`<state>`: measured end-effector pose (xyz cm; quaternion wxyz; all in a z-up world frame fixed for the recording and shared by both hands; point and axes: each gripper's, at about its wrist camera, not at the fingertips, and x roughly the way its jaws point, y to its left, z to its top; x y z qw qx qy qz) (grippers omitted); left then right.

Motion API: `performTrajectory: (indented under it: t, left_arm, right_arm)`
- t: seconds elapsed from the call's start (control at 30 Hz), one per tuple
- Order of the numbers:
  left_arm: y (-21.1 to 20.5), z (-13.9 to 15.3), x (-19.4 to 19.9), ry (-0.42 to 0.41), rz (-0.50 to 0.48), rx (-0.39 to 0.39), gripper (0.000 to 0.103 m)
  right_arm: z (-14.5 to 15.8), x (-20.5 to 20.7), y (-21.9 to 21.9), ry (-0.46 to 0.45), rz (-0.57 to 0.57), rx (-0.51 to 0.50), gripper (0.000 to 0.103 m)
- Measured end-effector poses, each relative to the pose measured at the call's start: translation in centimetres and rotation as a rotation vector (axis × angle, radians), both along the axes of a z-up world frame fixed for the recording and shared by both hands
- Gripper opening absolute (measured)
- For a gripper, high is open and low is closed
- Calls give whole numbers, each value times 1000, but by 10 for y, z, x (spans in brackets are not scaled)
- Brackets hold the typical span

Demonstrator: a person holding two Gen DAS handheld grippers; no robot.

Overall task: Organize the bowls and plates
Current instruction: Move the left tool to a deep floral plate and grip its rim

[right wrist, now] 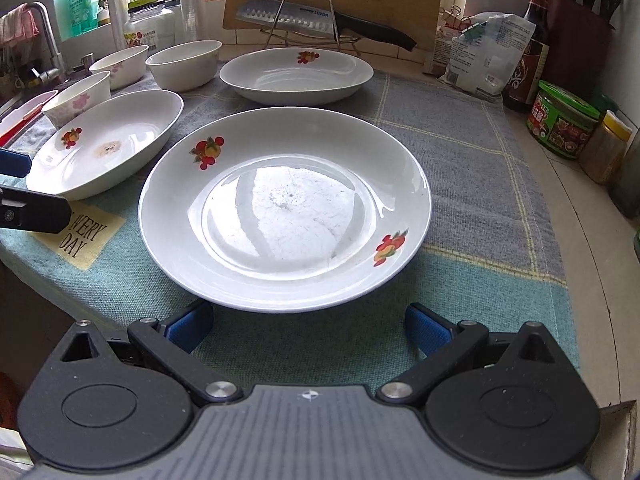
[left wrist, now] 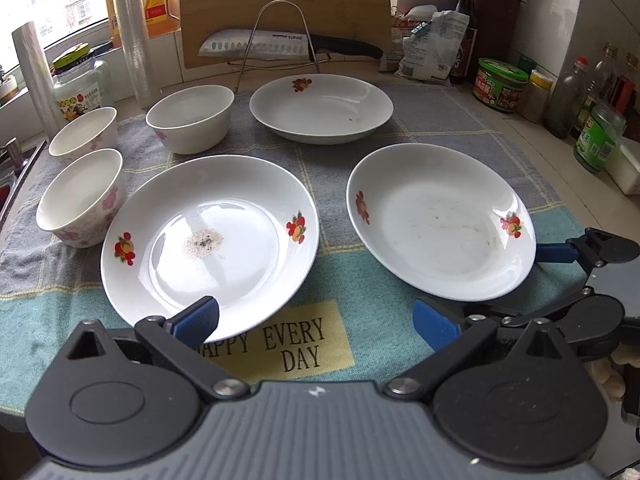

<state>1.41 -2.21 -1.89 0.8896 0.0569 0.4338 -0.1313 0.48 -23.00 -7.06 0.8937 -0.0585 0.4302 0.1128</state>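
Note:
Three white plates with fruit prints lie on a towel mat point(left wrist: 328, 184): a near-left plate point(left wrist: 210, 246) with a gritty spot, a near-right plate point(left wrist: 440, 222) and a far plate point(left wrist: 320, 108). Three white bowls with pink flowers point(left wrist: 80, 196) point(left wrist: 84, 136) point(left wrist: 190, 118) stand at the left. My left gripper point(left wrist: 316, 320) is open at the near-left plate's front rim. My right gripper point(right wrist: 310, 326) is open just in front of the near-right plate point(right wrist: 286, 210); its blue fingers point(left wrist: 556, 252) show beside that plate in the left wrist view.
A knife on a wire rack point(left wrist: 280, 46) and a cutting board point(left wrist: 286, 0) stand behind the plates. Jars and bottles point(left wrist: 502, 84) line the right wall. A sink and tap point(right wrist: 44, 44) are at the left. The counter edge runs near my grippers.

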Motion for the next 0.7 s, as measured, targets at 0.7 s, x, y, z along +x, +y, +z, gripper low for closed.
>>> performTrajectory:
  t: [0.7]
  left_arm:
    - [-55,3,92,9,-274,-4,102]
  right_arm:
    - [-6,-2,1,-93,31,23,103]
